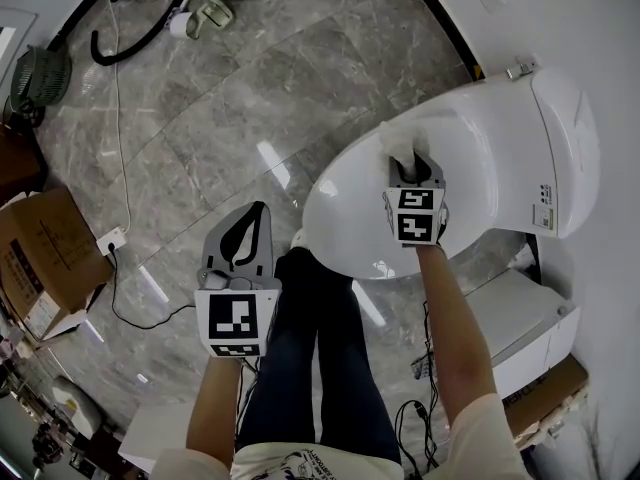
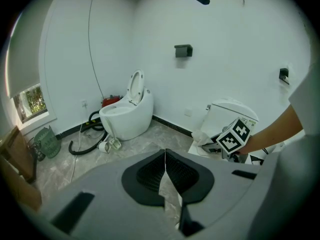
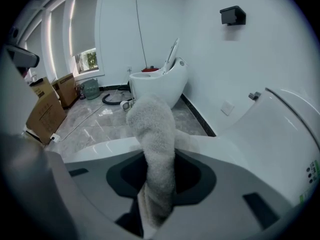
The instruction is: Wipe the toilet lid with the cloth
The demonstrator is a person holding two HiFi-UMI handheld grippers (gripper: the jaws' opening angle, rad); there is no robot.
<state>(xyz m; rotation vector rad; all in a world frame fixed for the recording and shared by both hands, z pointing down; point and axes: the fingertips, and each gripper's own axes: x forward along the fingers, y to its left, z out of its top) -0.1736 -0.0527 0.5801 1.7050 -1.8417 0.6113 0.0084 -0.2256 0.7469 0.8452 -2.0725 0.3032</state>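
The white toilet with its closed lid [image 1: 450, 158] stands at the right in the head view. My right gripper [image 1: 408, 173] is over the lid's middle, shut on a fluffy white cloth [image 1: 400, 148] that touches the lid. In the right gripper view the cloth [image 3: 156, 149] rises from between the jaws and folds over the lid [image 3: 235, 149]. My left gripper [image 1: 248, 236] hangs over the floor left of the toilet, jaws shut with nothing between them [image 2: 165, 176]. The left gripper view shows the toilet [image 2: 227, 116] and the right gripper's marker cube [image 2: 235, 135] at the right.
A second white toilet [image 2: 127, 114] with raised lid stands against the far wall, with a black hose [image 1: 125, 43] on the grey marble floor near it. Cardboard boxes [image 1: 45, 258] sit at the left, a white power strip [image 1: 110, 238] and cable beside them. My legs [image 1: 315, 358] stand before the toilet.
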